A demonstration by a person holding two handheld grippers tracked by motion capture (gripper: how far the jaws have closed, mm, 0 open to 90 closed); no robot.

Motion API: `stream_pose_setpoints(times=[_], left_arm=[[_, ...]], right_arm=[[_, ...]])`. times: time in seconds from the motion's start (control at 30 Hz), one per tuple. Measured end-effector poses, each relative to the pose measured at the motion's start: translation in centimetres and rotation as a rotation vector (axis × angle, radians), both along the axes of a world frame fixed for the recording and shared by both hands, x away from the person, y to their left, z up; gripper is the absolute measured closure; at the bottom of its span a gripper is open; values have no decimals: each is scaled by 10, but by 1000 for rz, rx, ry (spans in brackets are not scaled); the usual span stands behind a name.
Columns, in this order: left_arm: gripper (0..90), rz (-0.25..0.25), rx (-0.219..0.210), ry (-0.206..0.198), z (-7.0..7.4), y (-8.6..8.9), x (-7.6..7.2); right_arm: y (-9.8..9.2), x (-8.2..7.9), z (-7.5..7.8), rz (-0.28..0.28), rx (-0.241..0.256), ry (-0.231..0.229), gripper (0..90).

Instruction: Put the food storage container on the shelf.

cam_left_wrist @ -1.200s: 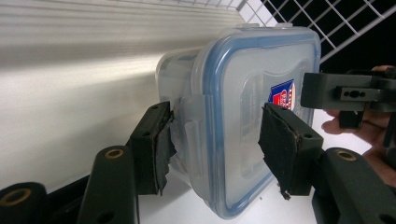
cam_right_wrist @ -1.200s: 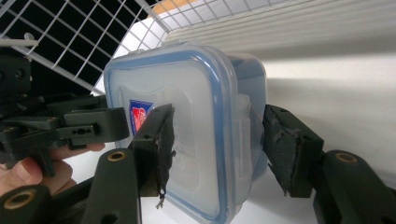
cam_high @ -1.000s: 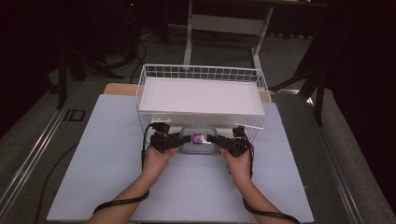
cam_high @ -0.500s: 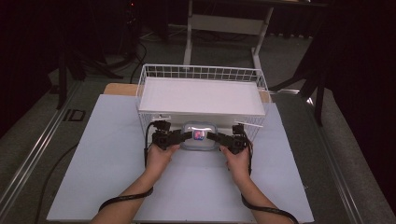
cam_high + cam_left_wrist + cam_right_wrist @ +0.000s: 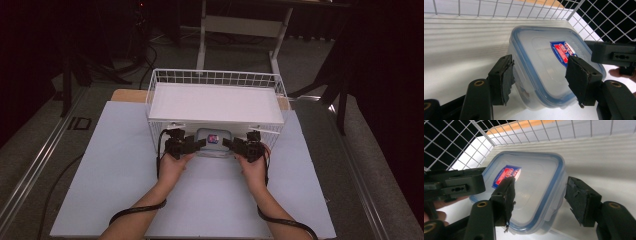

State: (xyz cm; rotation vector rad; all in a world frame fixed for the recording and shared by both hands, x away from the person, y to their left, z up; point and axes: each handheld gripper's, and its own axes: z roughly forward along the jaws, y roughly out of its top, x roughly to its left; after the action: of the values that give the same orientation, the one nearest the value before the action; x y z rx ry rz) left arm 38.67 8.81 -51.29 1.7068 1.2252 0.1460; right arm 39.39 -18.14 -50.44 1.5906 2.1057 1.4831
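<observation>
Your clear plastic box with a blue-rimmed lid (image 5: 213, 142) and red-blue label sits at the white wire basket (image 5: 216, 102) front. Your left tongs (image 5: 539, 75) and right tongs (image 5: 541, 195) stand wide around its two ends, not clamped.

dark room — grey floor (image 5: 45, 145)

The place reads as a lab or recording studio rather than a home. A white board (image 5: 125, 175) covers the table, which stands on grey carpet (image 5: 45, 150) with a metal floor rail (image 5: 37, 175) at the left. Dark curtains close the far side, where cables (image 5: 145, 55) trail beside a grey metal stand (image 5: 240, 25).
</observation>
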Motion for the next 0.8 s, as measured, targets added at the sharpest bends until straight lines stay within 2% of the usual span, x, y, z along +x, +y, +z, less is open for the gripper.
stream_pose_setpoints(times=[0.07, 0.1, 0.13, 0.17, 0.2, 0.23, 0.27, 0.3, 0.37, 0.43, 0.5, 0.53, 0.6, 0.7, 0.77, 0.8], left_arm=[[402, -1, 1, -4, 1, 0, -3], [402, -1, 1, -4, 1, 0, -3], [402, -1, -13, -1, 2, 1, -8], [401, -1, -13, -1, 2, 1, -8], [401, 1, -8, 1, 3, 1, -10], [401, -5, -5, -8, 4, 2, -12], [401, -10, -4, -15, 5, 3, -15], [401, -12, -3, -17, 7, 4, -17], [401, -16, 6, -24, 9, 7, -23], [402, -25, -3, -25, 12, 9, -29], [401, -57, 4, -38, 17, 12, -40], [401, -63, 11, -45, 19, 13, -44], [401, -78, 17, -51, 20, 13, -49], [401, -98, 38, -78, 19, 15, -61], [400, -110, 57, -73, 17, 15, -68], [400, -116, 52, -71, 16, 17, -72]], right_arm=[[-1, -3, -1, 7, -39, -24, 392], [-1, -3, -1, 7, -39, -24, 392], [-2, -7, -2, 17, -52, -52, 387], [-1, -9, -1, 22, -67, -57, 382], [-2, -12, 0, 24, -86, -84, 380], [-2, -12, 0, 24, -86, -84, 380], [-4, -16, 2, 31, -101, -112, 380], [-4, -19, 4, 35, -108, -121, 381], [-5, -21, 7, 42, -111, -127, 382], [-5, -27, 11, 49, -124, -150, 382], [-4, -36, 18, 66, -136, -177, 387], [-4, -39, 20, 85, -130, -178, 414], [-2, -42, 22, 95, -135, -185, 412], [3, -52, 26, 128, -142, -212, 416], [6, -57, 28, 145, -142, -216, 416], [9, -59, 28, 153, -145, -214, 415]])
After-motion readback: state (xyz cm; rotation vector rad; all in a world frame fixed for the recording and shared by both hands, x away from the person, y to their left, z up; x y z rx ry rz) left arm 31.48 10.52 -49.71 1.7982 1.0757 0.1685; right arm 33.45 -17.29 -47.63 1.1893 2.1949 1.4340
